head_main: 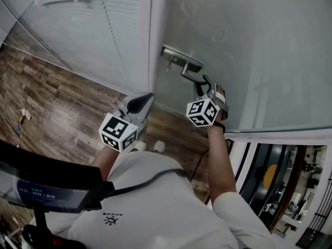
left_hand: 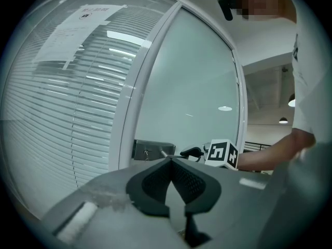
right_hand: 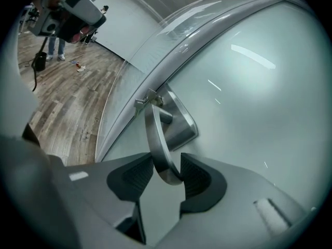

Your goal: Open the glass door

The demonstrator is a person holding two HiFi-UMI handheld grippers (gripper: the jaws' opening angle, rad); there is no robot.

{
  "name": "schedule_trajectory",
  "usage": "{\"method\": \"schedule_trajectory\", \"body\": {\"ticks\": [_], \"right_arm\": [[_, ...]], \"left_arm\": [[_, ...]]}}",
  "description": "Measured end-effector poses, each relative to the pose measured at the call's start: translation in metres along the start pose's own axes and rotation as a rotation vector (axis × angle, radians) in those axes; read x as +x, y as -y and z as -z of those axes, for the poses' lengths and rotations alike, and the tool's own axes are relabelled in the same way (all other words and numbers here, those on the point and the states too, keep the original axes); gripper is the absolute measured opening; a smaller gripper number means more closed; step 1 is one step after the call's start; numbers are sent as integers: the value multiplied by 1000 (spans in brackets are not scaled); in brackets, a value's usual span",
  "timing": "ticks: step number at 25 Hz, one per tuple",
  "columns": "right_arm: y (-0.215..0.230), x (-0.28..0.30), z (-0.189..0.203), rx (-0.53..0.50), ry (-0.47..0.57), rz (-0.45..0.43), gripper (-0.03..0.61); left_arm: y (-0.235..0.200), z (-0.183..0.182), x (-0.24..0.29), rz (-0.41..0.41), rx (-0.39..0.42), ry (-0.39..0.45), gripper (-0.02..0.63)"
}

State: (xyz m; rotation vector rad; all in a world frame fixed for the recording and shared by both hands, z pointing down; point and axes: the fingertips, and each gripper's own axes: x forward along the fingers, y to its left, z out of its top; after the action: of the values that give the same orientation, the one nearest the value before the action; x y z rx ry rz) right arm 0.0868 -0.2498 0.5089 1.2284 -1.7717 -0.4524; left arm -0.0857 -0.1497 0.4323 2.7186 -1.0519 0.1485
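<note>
The frosted glass door [head_main: 259, 45] carries a steel lock plate [head_main: 181, 60] with a lever handle [head_main: 189, 75]. My right gripper [head_main: 201, 84] reaches up to that lever. In the right gripper view the curved lever handle [right_hand: 155, 134] runs down between the jaws of the right gripper [right_hand: 167, 173], and both pads press on its end. My left gripper [head_main: 148, 96] hangs shut and empty to the left of the handle, near the white door frame [head_main: 158, 35]. In the left gripper view its tips [left_hand: 169, 162] meet, with the lock plate [left_hand: 150, 149] just beyond them.
Left of the door frame is a glass panel with slatted blinds [head_main: 78, 30] and a paper notice [left_hand: 78, 30]. Wood-plank floor [head_main: 52, 102] lies below. A dark device with a screen [head_main: 41, 191] sits at the lower left. A dark-framed opening [head_main: 290, 180] shows right of the door.
</note>
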Motion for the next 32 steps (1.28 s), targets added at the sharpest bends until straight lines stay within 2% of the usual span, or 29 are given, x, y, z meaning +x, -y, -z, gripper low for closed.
{"method": "schedule_trajectory", "body": {"ticks": [7, 12, 27, 32], "right_arm": [[-7, 8, 2, 169, 13, 21, 165], [-15, 17, -1, 197, -3, 28, 145], [-7, 40, -17, 14, -39, 27, 110], [7, 50, 4, -29, -23, 25, 106]], "left_arm": [[2, 2, -3, 2, -1, -9, 3], [3, 5, -4, 4, -8, -23, 5], [5, -5, 7, 17, 15, -28, 4], [26, -2, 30, 3, 27, -37, 5]]}}
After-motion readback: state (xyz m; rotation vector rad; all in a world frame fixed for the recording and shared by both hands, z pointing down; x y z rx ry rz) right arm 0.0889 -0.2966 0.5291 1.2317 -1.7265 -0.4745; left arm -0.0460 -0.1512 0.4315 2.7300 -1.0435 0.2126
